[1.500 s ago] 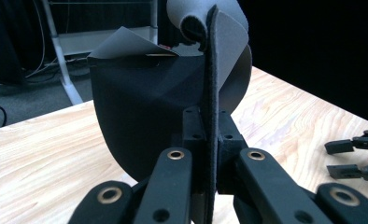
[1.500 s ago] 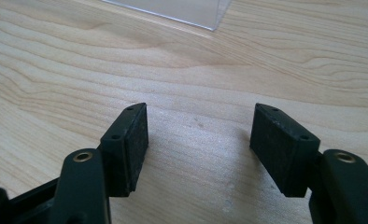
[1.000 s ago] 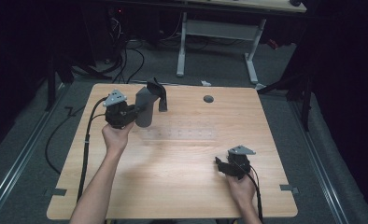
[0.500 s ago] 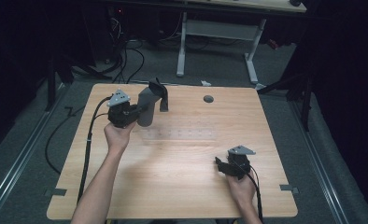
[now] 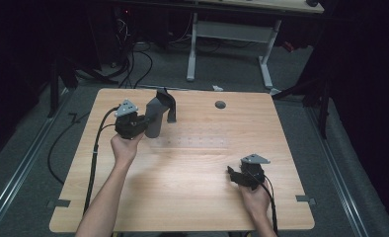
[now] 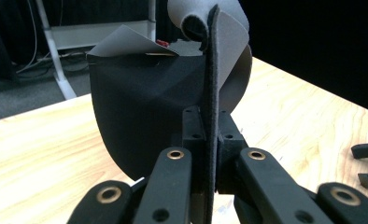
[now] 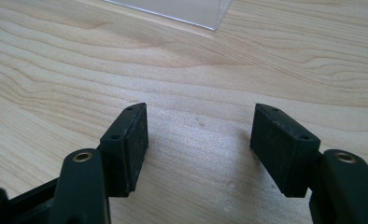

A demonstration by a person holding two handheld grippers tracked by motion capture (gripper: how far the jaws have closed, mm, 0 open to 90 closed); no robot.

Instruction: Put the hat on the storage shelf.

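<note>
Two grippers are in use. The left gripper [image 5: 142, 123] has its fingers fully closed on the edge of a grey sheet [image 5: 158, 114], a thin flexible piece, possibly felt or foam; material cannot be confirmed. In the left gripper view the sheet [image 6: 140, 121] stands on edge between the fingers, its top curling over. Gripping the edge holds the sheet upright above the far left of the counter [image 5: 192, 197], apparently for handling. The right gripper [image 5: 233, 174] rests low at the near right, fingers [image 7: 126, 149] wide apart and holding nothing, pointed toward a clear plastic piece [image 7: 173, 9]. Compared with the earlier frame, the sheet has shifted only slightly; the right gripper is unchanged.
</note>
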